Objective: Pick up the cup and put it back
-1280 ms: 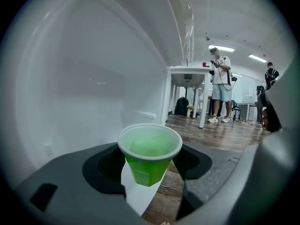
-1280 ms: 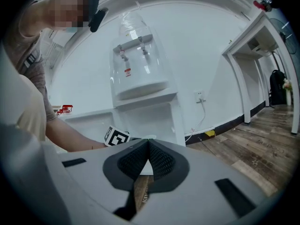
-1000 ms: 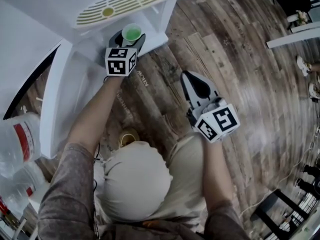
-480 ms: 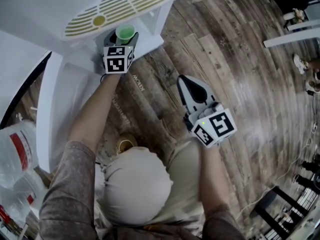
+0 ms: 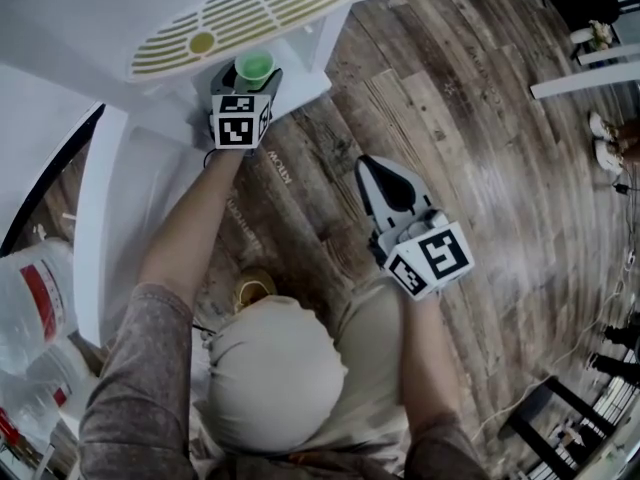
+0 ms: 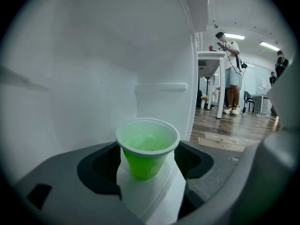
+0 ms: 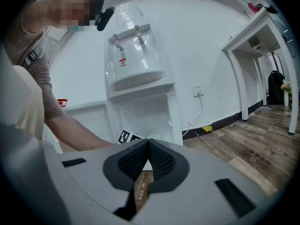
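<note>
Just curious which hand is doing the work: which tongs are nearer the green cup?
Left. The left tongs straddle the green cup, jaws just opening; the right tongs hang shut over the floor, well away.

Looks along the left gripper (image 6: 147, 159) into a white recess (image 6: 93, 69), at a green cup (image 6: 147, 149) standing upright on a white ledge (image 6: 154, 196) between the grey jaws. Has just been opening those jaws, with the dark pads (image 6: 101, 163) flanking the cup on either side and not visibly pressing its wall. Takes in, past the recess edge at right, a wooden floor (image 6: 225, 130), a white table (image 6: 208, 60) and a person (image 6: 229, 64) standing by it, plus a second person (image 6: 280, 62) at the far right edge.
</note>
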The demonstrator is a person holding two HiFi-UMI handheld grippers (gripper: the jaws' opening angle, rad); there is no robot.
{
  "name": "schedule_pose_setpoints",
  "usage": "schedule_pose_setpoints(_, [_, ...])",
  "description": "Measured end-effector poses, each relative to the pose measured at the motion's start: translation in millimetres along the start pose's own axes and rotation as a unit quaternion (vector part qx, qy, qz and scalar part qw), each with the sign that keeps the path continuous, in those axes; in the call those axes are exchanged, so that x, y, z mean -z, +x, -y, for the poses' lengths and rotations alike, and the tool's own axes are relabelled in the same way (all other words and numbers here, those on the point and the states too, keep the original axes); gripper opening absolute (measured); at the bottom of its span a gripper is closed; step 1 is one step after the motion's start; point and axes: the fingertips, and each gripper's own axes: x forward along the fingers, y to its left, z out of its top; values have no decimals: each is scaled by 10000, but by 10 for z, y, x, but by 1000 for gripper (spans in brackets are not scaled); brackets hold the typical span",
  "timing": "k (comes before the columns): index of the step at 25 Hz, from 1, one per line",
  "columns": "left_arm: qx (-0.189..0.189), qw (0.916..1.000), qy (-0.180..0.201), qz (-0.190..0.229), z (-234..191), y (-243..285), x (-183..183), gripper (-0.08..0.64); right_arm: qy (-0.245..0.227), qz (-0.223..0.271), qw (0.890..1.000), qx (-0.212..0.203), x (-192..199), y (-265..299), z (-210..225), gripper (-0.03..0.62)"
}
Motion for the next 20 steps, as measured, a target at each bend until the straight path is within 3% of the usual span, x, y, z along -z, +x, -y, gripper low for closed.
schedule_pose_setpoints(20, [113, 9999, -41, 31, 283, -541, -53, 345, -68, 222, 9997, -125, -177, -201, -126, 2])
